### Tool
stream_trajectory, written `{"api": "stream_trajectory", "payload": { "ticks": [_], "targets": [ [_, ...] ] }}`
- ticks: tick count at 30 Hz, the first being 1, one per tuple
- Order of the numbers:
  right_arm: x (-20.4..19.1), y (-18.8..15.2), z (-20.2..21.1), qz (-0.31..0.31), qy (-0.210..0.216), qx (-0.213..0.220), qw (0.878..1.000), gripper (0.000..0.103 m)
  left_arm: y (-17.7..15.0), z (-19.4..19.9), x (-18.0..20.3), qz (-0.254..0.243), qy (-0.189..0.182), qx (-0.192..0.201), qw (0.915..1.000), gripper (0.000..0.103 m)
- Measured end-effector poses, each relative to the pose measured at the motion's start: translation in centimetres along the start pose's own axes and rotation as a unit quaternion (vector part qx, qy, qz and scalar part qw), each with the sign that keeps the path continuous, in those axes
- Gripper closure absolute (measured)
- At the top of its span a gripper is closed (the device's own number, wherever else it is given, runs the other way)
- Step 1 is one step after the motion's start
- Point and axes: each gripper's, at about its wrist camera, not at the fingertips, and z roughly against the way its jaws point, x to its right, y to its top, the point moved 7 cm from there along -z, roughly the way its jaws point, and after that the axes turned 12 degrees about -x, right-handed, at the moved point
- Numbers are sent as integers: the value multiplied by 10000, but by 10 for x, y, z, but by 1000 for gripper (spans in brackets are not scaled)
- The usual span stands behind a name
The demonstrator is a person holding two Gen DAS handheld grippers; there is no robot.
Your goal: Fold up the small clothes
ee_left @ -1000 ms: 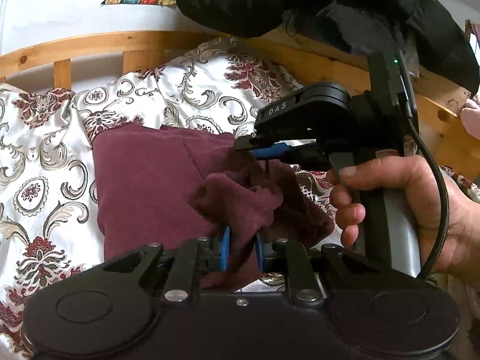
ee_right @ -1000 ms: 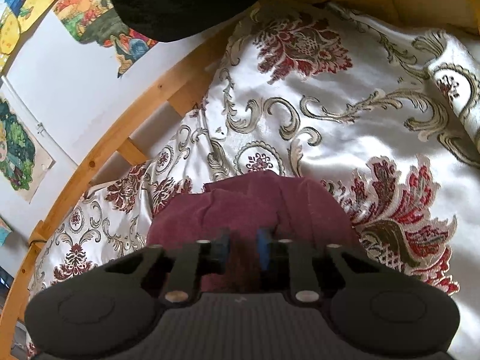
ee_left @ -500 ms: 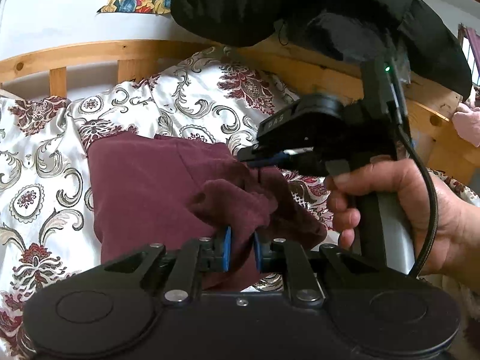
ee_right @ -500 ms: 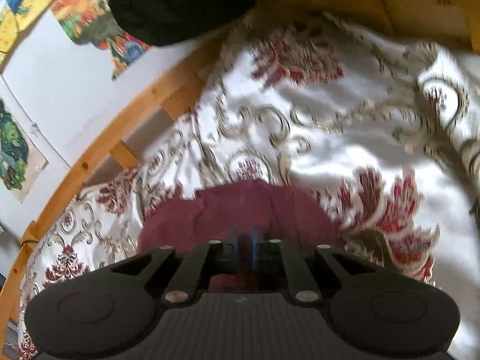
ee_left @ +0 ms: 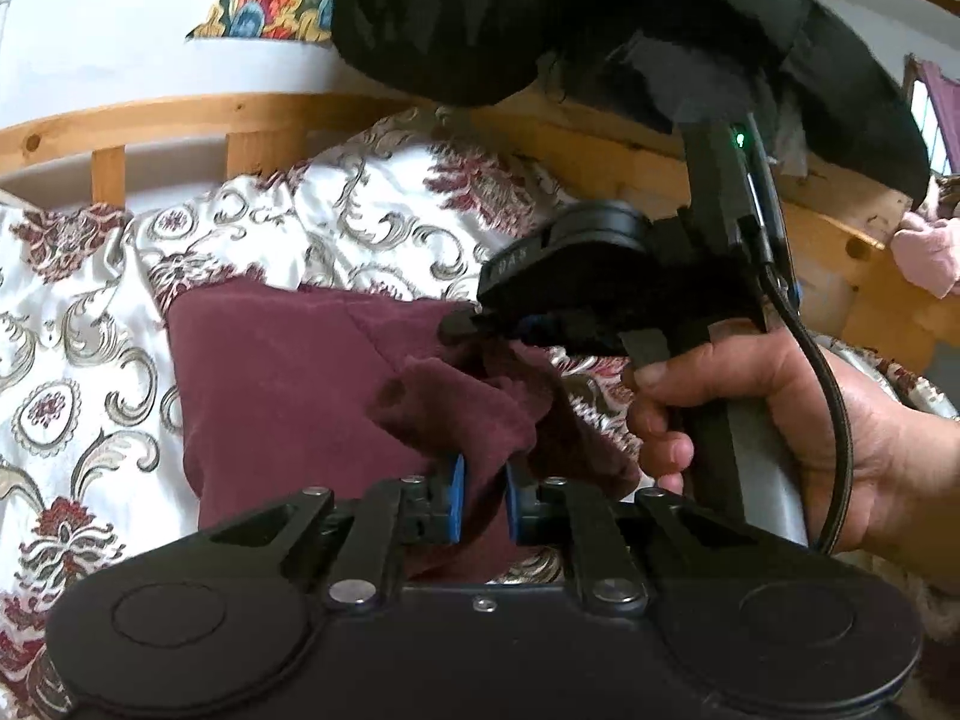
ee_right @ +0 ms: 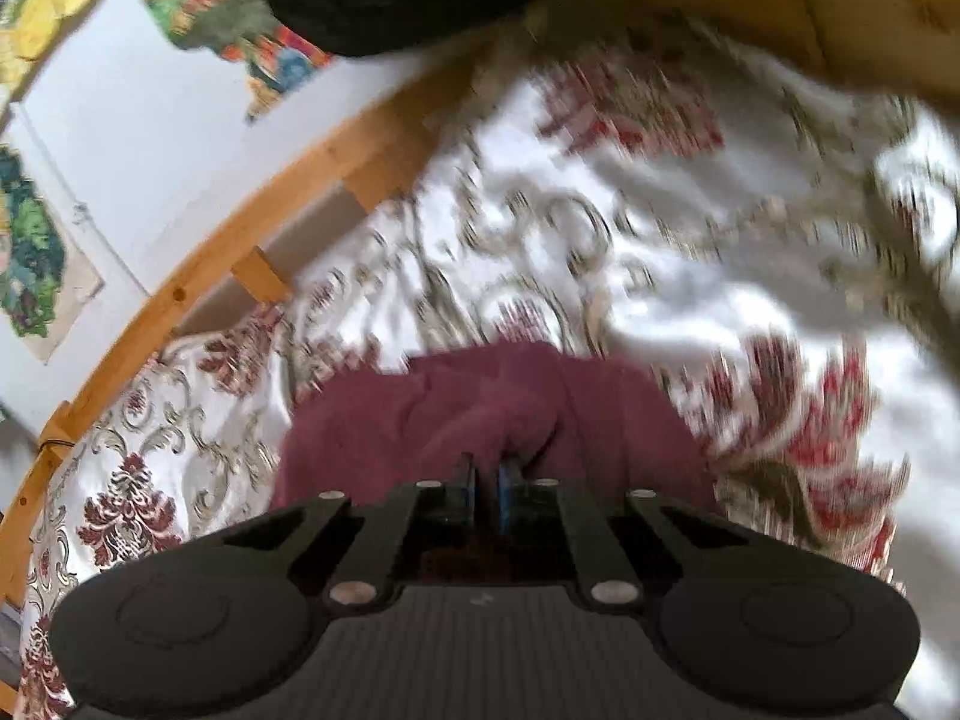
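Observation:
A maroon garment [ee_left: 282, 378] lies on a patterned white satin bedspread [ee_left: 72, 336]. My left gripper [ee_left: 478, 495] is shut on a bunched near edge of the garment and holds it raised. My right gripper [ee_left: 474, 324], seen in the left wrist view with the hand on its handle, pinches another raised part of the garment just beyond. In the right wrist view, my right gripper [ee_right: 486, 480] is shut on the maroon garment [ee_right: 420, 420], whose far part lies on the bedspread [ee_right: 690, 276]. That view is motion blurred.
A wooden bed rail [ee_left: 180, 120] runs along the far edge, with a white wall and colourful pictures [ee_left: 264, 6] behind. A black bundle [ee_left: 540, 12] hangs overhead. A pink cloth [ee_left: 927, 252] sits at far right. The rail [ee_right: 198, 276] also curves past in the right wrist view.
Both grippers have lifted and moved slightly with the garment held. The right gripper's fingers have closed tighter on the cloth, and its view is now blurred by motion.

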Motion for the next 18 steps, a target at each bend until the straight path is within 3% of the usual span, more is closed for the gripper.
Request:
{"api": "stream_trajectory", "payload": {
  "ticks": [5, 18],
  "targets": [
    [-2, 12, 17, 128, -100, 336, 9993, 95, 7, 0, 10, -95, -124, 166, 9997, 89],
    [20, 17, 23, -206, -318, 408, 9984, 95, 14, -18, 19, 39, -609, 179, 9980, 89]
  ]
}}
